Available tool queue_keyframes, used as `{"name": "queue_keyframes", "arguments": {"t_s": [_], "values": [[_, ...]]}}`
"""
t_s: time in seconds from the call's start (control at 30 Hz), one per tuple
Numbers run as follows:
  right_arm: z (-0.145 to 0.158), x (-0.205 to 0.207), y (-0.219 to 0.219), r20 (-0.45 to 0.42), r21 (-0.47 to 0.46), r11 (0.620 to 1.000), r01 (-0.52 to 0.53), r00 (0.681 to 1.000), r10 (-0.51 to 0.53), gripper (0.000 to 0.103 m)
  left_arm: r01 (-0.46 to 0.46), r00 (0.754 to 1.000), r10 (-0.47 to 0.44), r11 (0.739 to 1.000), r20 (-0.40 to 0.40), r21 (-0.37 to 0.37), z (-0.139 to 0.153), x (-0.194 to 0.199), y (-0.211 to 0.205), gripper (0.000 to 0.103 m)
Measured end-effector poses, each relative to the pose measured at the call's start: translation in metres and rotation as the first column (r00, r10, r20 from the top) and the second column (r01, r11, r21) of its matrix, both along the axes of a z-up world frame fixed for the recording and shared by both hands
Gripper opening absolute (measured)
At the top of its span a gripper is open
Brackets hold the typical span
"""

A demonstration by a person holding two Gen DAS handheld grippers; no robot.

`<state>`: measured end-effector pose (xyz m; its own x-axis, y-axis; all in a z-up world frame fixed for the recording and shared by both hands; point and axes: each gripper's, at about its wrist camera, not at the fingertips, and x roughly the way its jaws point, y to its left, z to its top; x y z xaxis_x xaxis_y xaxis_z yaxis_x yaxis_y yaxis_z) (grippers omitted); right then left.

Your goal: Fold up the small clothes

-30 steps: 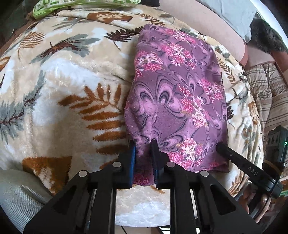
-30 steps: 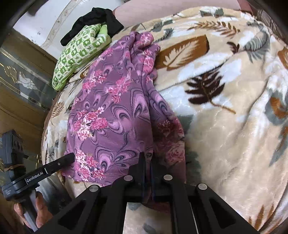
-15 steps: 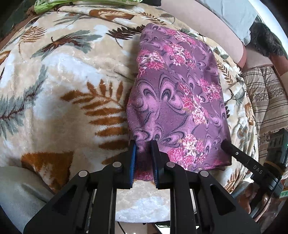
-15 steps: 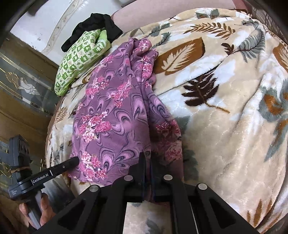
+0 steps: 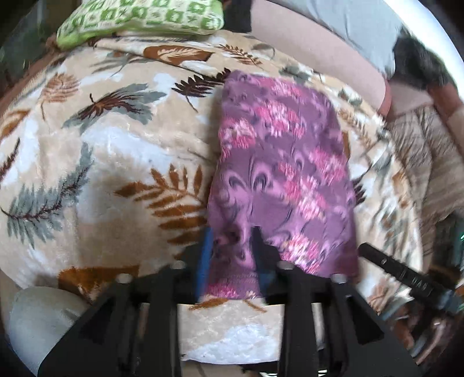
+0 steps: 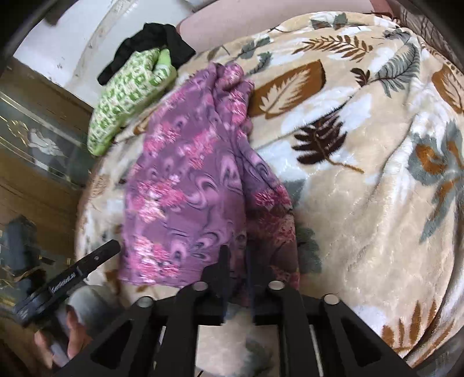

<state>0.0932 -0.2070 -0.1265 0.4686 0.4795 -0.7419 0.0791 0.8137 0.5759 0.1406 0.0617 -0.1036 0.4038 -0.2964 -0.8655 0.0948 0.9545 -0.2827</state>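
Note:
A purple floral garment [image 5: 278, 174] lies lengthwise on a beige leaf-print blanket [image 5: 101, 162]. My left gripper [image 5: 232, 240] stands at its near left corner with the jaws spread apart and the cloth's edge lying between them. In the right wrist view the same garment [image 6: 188, 185] is bunched into folds at its far end. My right gripper [image 6: 236, 255] is at its near right corner with the jaws slightly apart around the hem. Each gripper shows at the edge of the other's view.
A green patterned cloth [image 5: 139, 20] lies at the far end of the blanket, with a black garment [image 6: 150, 43] beside it. A striped cushion [image 5: 429, 156] is to the right. A wooden cabinet [image 6: 32, 139] stands to the left.
Both grippers' jaws have opened, letting go of the garment's near corners. The views have pulled back a little and the garment lies flatter on the blanket.

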Motion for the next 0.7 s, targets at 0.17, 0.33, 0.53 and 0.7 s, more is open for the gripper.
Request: {"name": "queue_keyframes", "arguments": {"t_s": [0.17, 0.33, 0.53, 0.7], "values": [[0.016, 0.024, 0.002, 0.049, -0.008, 1.000, 0.007, 0.999, -0.007, 0.056, -0.035, 0.999, 0.035, 0.999, -0.028, -0.006, 0.001, 0.034, 0.006, 0.055], [0.017, 0.073, 0.000, 0.043, -0.007, 0.999, 0.045, 0.998, -0.045, 0.049, -0.008, 0.993, 0.003, 0.999, -0.120, -0.042, -0.017, 0.074, -0.005, 0.055], [-0.007, 0.115, -0.002, -0.029, -0.013, 1.000, 0.017, 0.999, -0.018, 0.018, -0.055, 0.980, 0.028, 0.990, -0.196, -0.132, -0.040, 0.089, -0.003, 0.043], [0.007, 0.100, -0.009, -0.004, 0.018, 0.999, 0.041, 0.999, -0.041, 0.004, -0.035, 0.993, 0.021, 0.993, -0.118, -0.115, -0.027, 0.076, -0.009, 0.031]]}}
